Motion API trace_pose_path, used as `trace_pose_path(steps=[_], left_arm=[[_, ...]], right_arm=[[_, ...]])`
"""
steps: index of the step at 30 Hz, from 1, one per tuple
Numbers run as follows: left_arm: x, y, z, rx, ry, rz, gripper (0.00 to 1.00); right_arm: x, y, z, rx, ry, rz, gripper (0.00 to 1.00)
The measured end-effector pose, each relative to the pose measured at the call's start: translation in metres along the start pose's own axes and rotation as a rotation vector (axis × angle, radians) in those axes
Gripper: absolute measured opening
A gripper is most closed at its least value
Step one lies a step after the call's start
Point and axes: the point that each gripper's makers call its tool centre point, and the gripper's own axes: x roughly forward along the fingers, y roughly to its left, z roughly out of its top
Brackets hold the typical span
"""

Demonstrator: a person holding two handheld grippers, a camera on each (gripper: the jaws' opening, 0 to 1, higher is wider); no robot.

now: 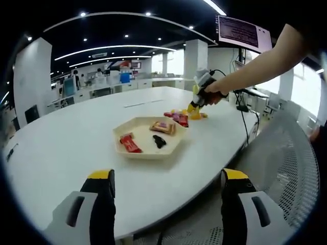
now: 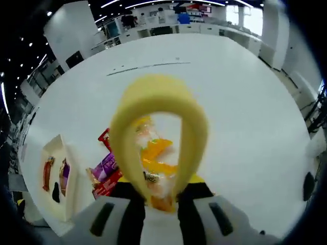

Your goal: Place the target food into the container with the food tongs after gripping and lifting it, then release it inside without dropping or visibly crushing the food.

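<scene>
Open-plan office, big white oval table (image 1: pixel 76 138). Yellow plastic food tongs (image 2: pixel 159 135) sit clamped in the right gripper (image 2: pixel 161 201), tips down over the pile of wrapped snacks (image 2: pixel 148 163) just ahead of it; orange-yellow packet framed betw. the tong arms. Step: gripping food, prob. not lifted yet. Next: squeeze gently, lift, carry to cream hexagonal tray (image 1: pixel 148 137) at its left. Tong tips blurred, contact unclear. Left gripper (image 1: pixel 168 204) idle, jaws apart, back near table edge.

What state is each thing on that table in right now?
Tray: on the table, holding three snacks.
Snack pile: loose on the table beside the tray.
Yellow tongs: held by the right gripper, over the pile.
Left gripper: open, empty, back from the tray.
</scene>
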Motion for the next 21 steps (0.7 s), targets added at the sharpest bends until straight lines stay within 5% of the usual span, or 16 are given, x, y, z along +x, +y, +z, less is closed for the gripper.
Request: trace_pose_path(steps=[21], left_arm=[[0.0, -0.002, -0.001, -0.001, 0.004, -0.007, 0.78]], right_arm=[[-0.028, 0.004, 0.002, -0.055, 0.015, 0.014, 0.21]])
